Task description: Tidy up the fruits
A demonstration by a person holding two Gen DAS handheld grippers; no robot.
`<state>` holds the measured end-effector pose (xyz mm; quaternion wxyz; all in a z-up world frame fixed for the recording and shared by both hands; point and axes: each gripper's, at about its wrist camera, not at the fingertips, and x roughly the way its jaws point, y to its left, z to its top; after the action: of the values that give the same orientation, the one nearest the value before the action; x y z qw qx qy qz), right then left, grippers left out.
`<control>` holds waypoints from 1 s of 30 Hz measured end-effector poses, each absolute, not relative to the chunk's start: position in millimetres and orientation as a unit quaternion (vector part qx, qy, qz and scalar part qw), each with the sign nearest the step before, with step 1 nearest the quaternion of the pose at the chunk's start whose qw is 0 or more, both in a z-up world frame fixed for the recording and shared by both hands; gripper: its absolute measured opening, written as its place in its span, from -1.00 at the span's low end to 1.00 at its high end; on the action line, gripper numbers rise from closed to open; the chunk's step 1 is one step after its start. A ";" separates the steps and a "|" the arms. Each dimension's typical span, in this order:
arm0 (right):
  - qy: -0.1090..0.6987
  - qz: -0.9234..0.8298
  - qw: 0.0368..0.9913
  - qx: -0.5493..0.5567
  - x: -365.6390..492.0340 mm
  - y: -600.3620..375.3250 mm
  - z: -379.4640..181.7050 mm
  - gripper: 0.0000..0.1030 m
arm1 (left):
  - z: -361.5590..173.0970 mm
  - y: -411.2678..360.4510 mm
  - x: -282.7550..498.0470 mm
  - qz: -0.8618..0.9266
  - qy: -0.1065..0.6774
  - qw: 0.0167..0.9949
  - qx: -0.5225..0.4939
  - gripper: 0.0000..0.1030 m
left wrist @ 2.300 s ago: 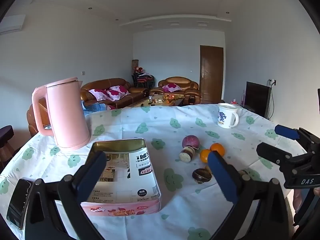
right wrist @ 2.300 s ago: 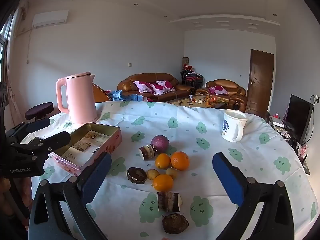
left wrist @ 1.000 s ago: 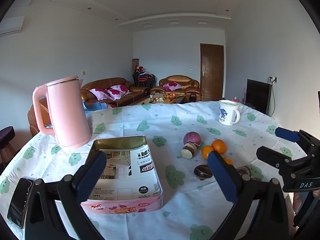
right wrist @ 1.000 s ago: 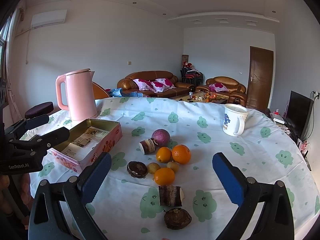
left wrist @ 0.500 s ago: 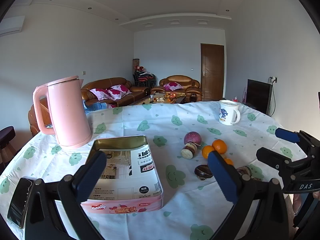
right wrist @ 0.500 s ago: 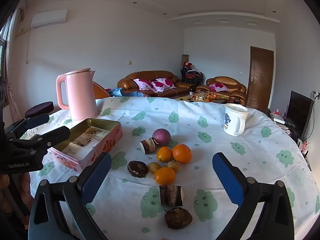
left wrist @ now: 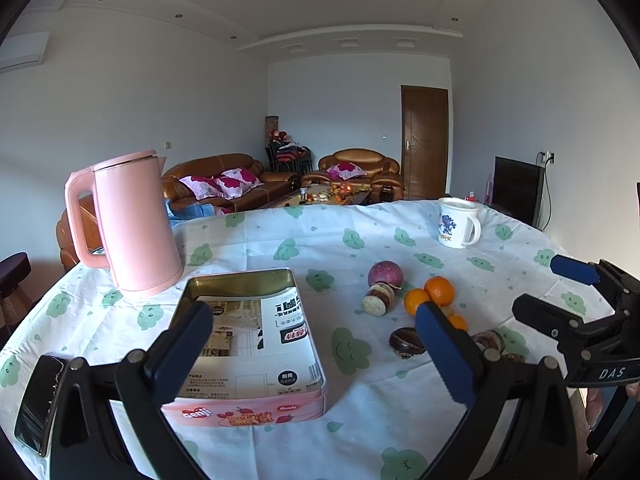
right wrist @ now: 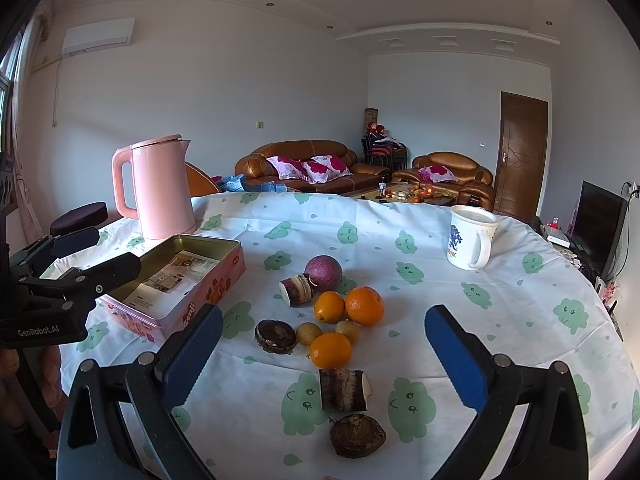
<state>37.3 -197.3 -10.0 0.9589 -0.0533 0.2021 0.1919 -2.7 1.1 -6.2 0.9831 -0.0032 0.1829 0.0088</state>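
Clearly no fruit is picked up yet. Both tools, left tool (left wrist: 312,354) and right tool (right wrist: 322,356), hover wide open and empty above the table (right wrist: 520,280). Oranges (right wrist: 364,305) and other fruits lie clustered mid-table, near an open tin (left wrist: 244,344) at left, with only paper inside. Likely next: lowering the right tool over the nearest orange (right wrist: 331,350) and closing gently, since round fruit rolls.

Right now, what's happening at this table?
A person holds the left gripper and right gripper, both open and empty. The oranges, purple fruit and other pieces lie loose on the tablecloth. The open pink tin holds only a paper leaflet; no fruit has been picked up.
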 end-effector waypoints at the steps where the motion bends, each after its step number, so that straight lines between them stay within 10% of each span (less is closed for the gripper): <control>1: 0.202 0.192 0.959 -0.053 37.4 -197.4 -10.1 0.98 | -6.1 0.9 -2.5 0.009 0.183 0.983 -0.003 1.00; 23: 0.275 0.163 0.946 -0.050 48.0 -237.5 -82.7 0.96 | -50.3 -40.0 22.1 -0.067 0.241 0.968 -0.011 1.00; 30: 0.306 0.189 0.932 -0.045 54.3 -234.0 -101.4 0.52 | -59.1 -52.4 36.8 -0.095 0.272 0.957 -0.028 0.90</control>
<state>54.3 -234.0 -101.4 0.9320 -0.0452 0.3060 0.1891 36.8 -52.4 -59.1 0.9572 -0.0277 0.2719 -0.0951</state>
